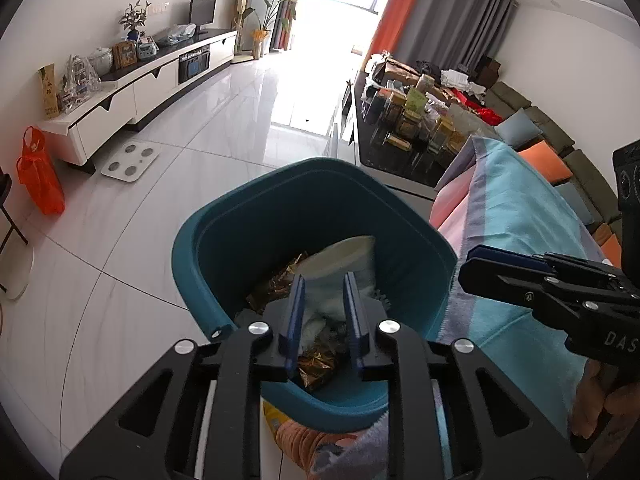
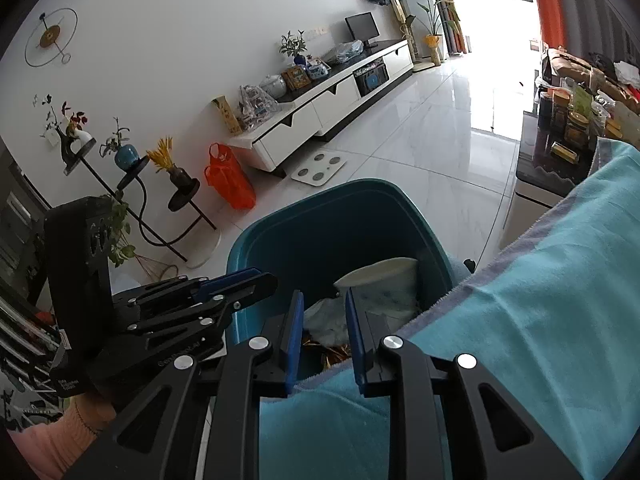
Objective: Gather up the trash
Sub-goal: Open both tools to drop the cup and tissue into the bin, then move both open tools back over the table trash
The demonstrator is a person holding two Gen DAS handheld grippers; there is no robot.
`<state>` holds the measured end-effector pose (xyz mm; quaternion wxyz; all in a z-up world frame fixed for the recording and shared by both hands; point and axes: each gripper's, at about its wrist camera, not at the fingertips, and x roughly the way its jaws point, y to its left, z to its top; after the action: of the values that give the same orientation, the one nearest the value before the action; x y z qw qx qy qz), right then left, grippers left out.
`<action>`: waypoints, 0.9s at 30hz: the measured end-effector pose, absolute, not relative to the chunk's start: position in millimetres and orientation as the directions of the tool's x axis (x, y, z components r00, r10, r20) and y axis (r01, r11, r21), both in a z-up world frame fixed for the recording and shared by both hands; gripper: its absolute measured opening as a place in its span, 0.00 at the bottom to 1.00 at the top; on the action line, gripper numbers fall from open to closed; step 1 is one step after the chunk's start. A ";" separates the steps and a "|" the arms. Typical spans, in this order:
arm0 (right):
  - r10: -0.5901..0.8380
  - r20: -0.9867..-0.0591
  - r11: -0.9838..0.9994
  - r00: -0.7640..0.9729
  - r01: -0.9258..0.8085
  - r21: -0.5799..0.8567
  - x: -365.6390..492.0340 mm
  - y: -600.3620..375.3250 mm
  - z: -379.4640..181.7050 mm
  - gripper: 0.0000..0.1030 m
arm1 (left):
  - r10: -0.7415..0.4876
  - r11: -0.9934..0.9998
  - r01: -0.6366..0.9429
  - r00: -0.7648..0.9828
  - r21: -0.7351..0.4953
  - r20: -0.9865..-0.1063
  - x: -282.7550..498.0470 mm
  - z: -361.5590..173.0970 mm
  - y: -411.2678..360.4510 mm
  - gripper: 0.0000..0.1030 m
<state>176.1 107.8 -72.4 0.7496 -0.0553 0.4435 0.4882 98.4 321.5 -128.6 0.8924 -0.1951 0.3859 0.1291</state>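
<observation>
One teal bin [image 1: 320,200] is seen, with one white paper cup [image 2: 384,280] inside — gold wrappers [image 1: 316,364] beside it cannot be counted. Two grippers are counted — left gripper [image 1: 322,280], right gripper [image 2: 322,296]. One orange bag [image 2: 230,182] and one white scale [image 1: 130,159] are noted.

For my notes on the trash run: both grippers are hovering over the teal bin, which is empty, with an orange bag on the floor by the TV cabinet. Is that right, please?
Not quite: the teal bin is not empty. The left wrist view shows a white paper cup and crinkled gold wrappers inside. The rest holds: left gripper, right gripper, orange bag.
</observation>
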 end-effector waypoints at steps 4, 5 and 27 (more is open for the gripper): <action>0.701 -0.700 0.517 0.140 -0.776 0.362 172.3 93.2 -66.2 0.20 | 0.087 0.896 -0.368 0.692 -0.247 -0.716 88.4 -118.4 317.5 0.28; 0.707 -0.693 0.515 0.142 -0.774 0.367 170.9 89.0 -64.0 0.20 | 0.088 0.899 -0.362 0.699 -0.246 -0.710 86.5 -115.2 314.8 0.28; 0.716 -0.540 0.677 0.444 -0.631 0.379 139.9 -120.0 -18.7 0.27 | -0.255 0.962 0.138 0.767 -0.237 -0.589 81.2 -57.6 140.1 0.43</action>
<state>139.9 -120.0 -18.7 0.8474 0.0611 0.3470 0.3972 81.2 140.1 -57.6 0.9356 -0.0900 0.3248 -0.1049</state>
